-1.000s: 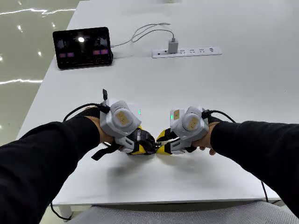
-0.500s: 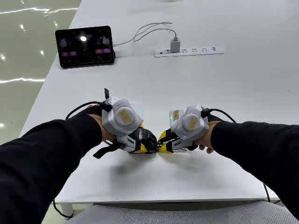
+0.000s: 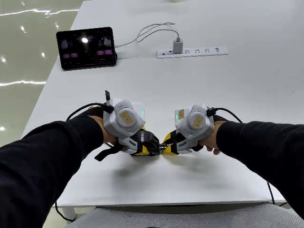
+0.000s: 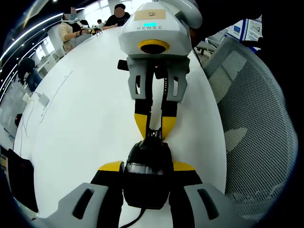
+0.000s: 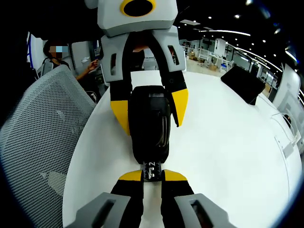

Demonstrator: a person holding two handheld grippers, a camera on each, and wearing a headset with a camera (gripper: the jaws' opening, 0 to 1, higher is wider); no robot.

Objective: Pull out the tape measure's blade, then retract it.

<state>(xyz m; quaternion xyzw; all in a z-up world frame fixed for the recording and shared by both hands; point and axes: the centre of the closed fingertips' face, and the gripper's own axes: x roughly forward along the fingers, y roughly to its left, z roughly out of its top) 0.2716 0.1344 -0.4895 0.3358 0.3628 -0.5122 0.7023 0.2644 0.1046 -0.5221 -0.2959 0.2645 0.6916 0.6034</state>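
As the left gripper (image 4: 147, 167) clamps the tape measure (image 4: 146, 187), its blade (image 5: 152, 169) barely shows.

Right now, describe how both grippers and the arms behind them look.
The left gripper and right gripper are alike: rounded light-grey housings with a tan square label, a green light, and black fingers tipped in yellow. A black cable trails from each. Both arms wear black long sleeves.

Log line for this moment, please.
left gripper shut on tape | right gripper shut on blade | blade barely out
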